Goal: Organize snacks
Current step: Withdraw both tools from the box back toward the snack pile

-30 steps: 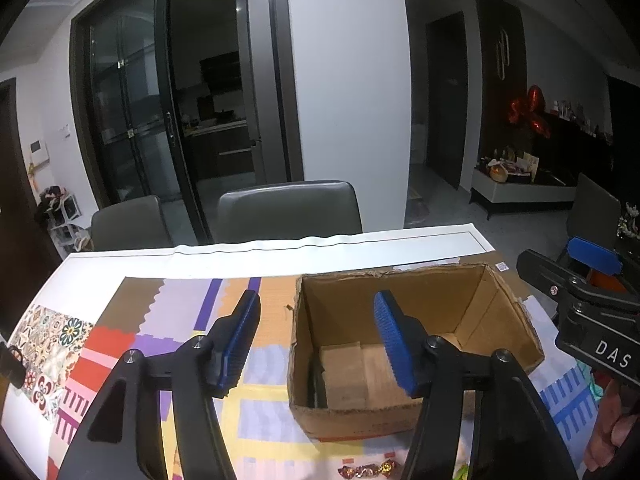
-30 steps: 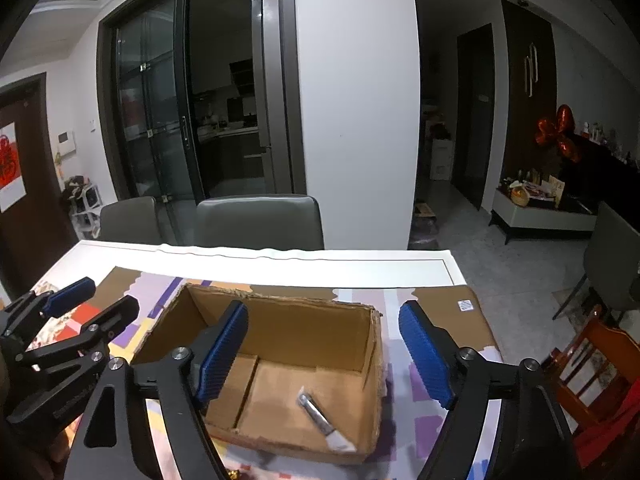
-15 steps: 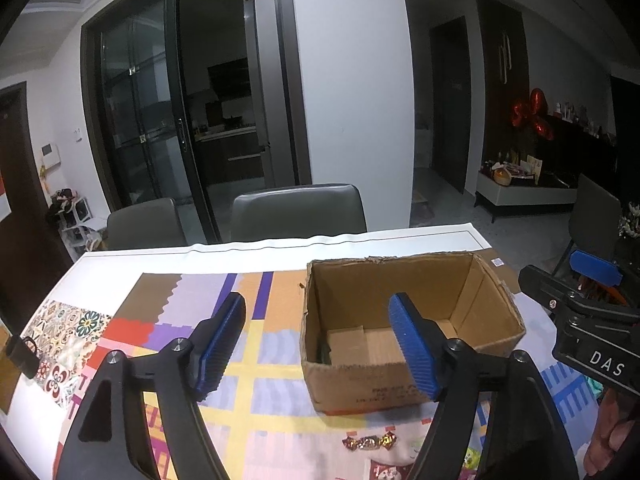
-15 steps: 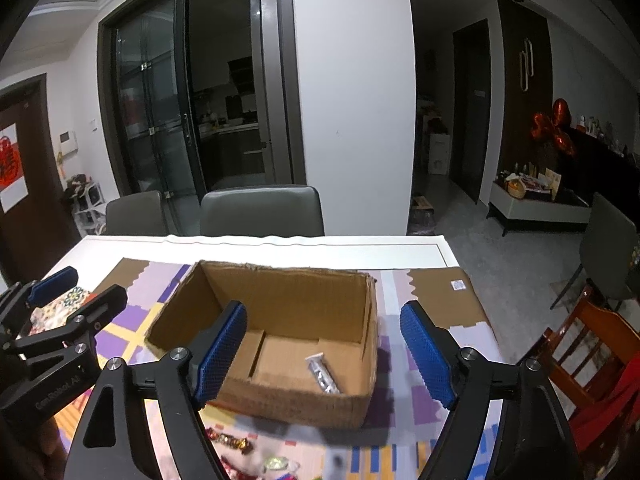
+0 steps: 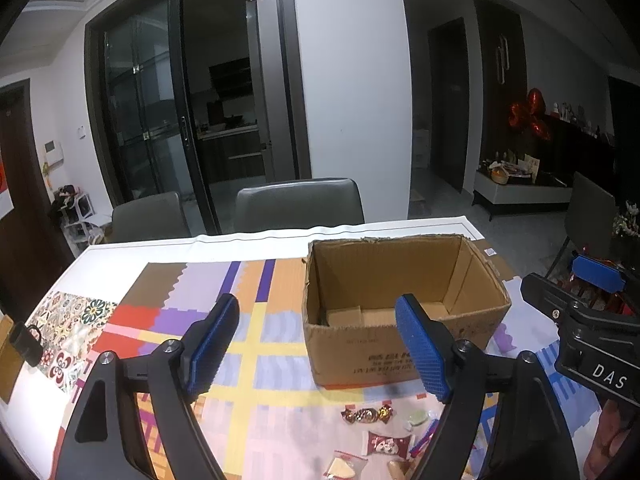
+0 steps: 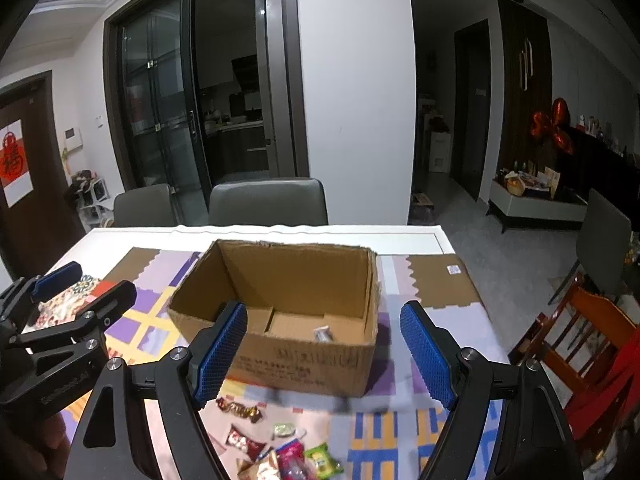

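An open cardboard box [image 5: 400, 354] stands on the patterned mat, with a silver wrapped snack [image 6: 325, 334] lying inside it. Several loose snacks lie in front of the box: a gold and red candy [image 5: 366, 414], a red packet [image 5: 386, 444], a green packet [image 6: 320, 458]. My left gripper [image 5: 320, 344] hovers in front of the box, its jaws opening with nothing between them. My right gripper [image 6: 324, 354] hangs open beside it, also in front of the box and holding nothing. Each gripper shows at the edge of the other's view.
The white table [image 5: 240, 242] carries a colourful mat [image 5: 248, 344]. Two grey chairs [image 5: 298, 208] stand behind its far edge, and a wooden chair [image 6: 580, 340] is at the right. A small black object [image 5: 26, 342] sits near the left edge.
Both grippers have drawn back from the box, which now looks smaller and farther. The left jaws have widened. Loose snacks have come into view at the bottom.
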